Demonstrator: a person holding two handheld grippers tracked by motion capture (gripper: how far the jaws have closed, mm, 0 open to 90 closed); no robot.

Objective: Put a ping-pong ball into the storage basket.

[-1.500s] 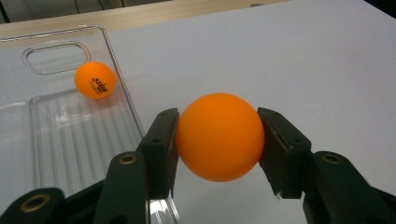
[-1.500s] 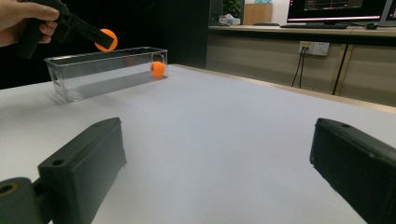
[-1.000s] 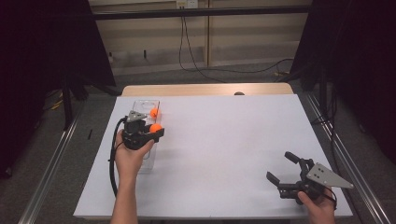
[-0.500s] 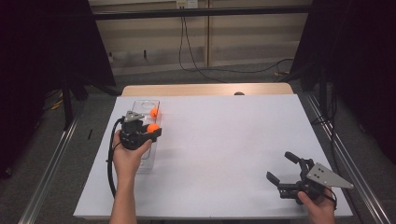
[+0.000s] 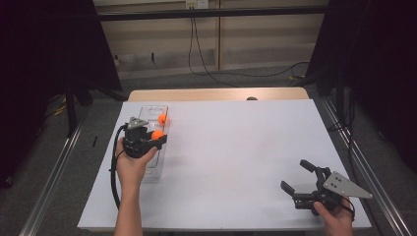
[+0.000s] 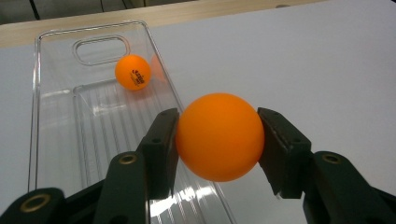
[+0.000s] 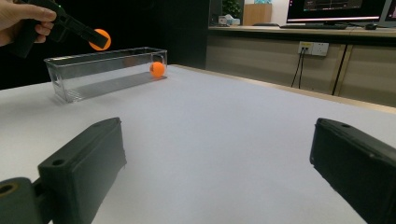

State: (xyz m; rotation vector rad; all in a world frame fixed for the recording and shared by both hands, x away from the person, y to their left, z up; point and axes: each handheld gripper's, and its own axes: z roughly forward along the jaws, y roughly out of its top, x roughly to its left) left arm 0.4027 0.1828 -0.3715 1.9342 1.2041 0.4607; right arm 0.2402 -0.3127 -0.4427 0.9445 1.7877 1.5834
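Dark curtained walls and a grey floor all round; at centre a wide white worktop [image 5: 236, 162] with a pale wooden edge along its far side. Near the left edge of that surface, a long clear plastic bin [image 5: 153, 169], rectangular, open on top, a slot handle cut in its far end wall. Above the bin, held off the surface, the left tool [image 5: 156, 136], black, gripped in the person's left hand [image 5: 132, 164], a cable looping down from it. At the near right corner of the worktop, well apart from the bin, the right tool [image 5: 299, 183], black with a grey three-cornered plate on top, jaws spread wide, nothing between them. Clamped between the left tool's two jaws, a smooth orange ping-pong ball [image 6: 219, 136], both pads pressed against its sides, hanging over the bin's right-hand wall in the left gripper view. Inside the bin, resting on its floor at the far end just before the handle slot, a second orange ping-pong ball with small dark print [image 6: 133, 72].
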